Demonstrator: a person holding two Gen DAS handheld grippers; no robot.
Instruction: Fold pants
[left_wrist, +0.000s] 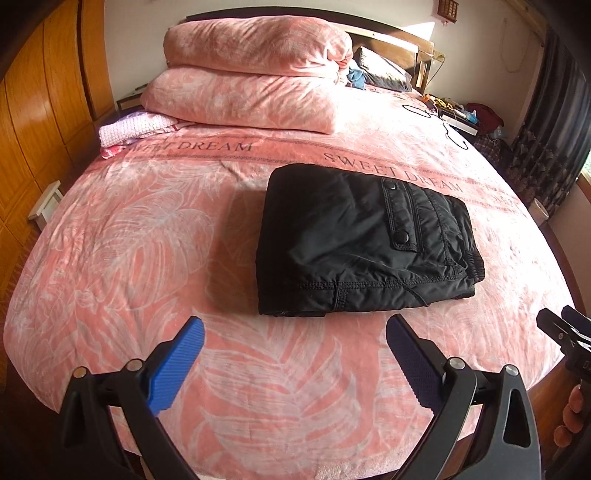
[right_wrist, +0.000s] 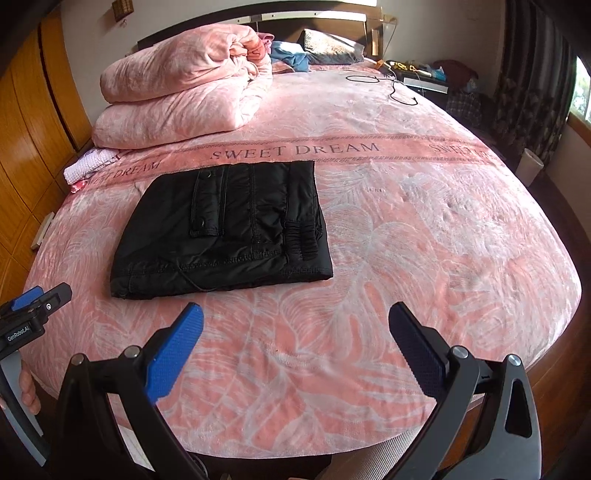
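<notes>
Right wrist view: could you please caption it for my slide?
Black pants lie folded on the pink bed; right tool open.

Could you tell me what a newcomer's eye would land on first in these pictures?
First, the black pants, folded into a compact stack in the middle of the pink bedspread. Next, the folded pink quilt piled near the headboard. Both the left gripper and the right gripper hang open, short of the pants.

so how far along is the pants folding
Looks finished: the black pants lie in a compact folded rectangle on the pink bedspread. Nothing is in hand; the left tongs and right tongs are open and clear of it. Nothing visibly remains.
</notes>
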